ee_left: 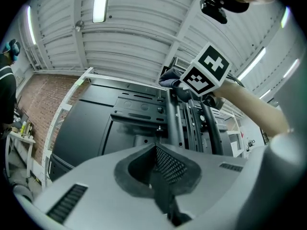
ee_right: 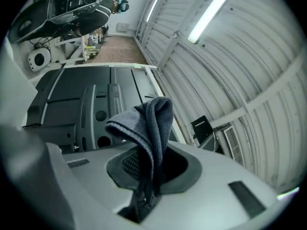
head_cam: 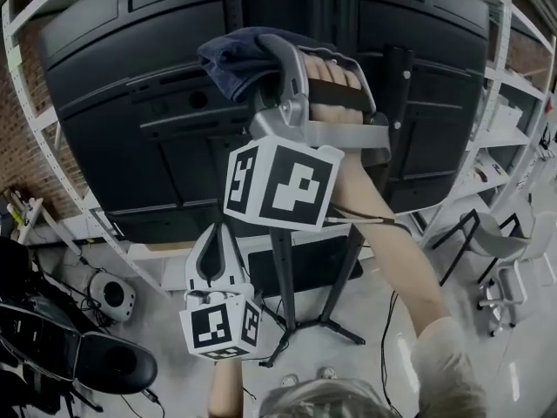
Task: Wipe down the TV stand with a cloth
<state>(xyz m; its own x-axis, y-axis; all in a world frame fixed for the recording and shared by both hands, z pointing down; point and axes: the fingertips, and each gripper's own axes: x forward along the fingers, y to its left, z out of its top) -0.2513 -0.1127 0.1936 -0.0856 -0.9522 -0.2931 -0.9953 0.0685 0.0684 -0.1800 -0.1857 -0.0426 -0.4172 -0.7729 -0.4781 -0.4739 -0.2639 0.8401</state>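
Observation:
My right gripper (head_cam: pixel 265 55) is raised against the upper back of the black TV (head_cam: pixel 130 120), shut on a dark blue cloth (head_cam: pixel 231 59). In the right gripper view the cloth (ee_right: pixel 148 123) bunches up out of the closed jaws of that gripper (ee_right: pixel 144 176), with the TV's back panel (ee_right: pixel 72 104) just beyond. The black stand column (head_cam: pixel 283 268) and its splayed legs (head_cam: pixel 326 325) run down to the floor. My left gripper (head_cam: pixel 213 233) hangs lower, in front of the column, shut with nothing in it. The left gripper view shows its jaws (ee_left: pixel 156 150) closed, facing the mounting bracket (ee_left: pixel 139 111).
White shelving frames (head_cam: pixel 52 181) ring the TV on both sides. A grey chair (head_cam: pixel 505 251) stands at the right. On the floor at left are a round device (head_cam: pixel 113 294) and a black bag (head_cam: pixel 61 347). Someone stands at the far left (ee_left: pixel 5 80).

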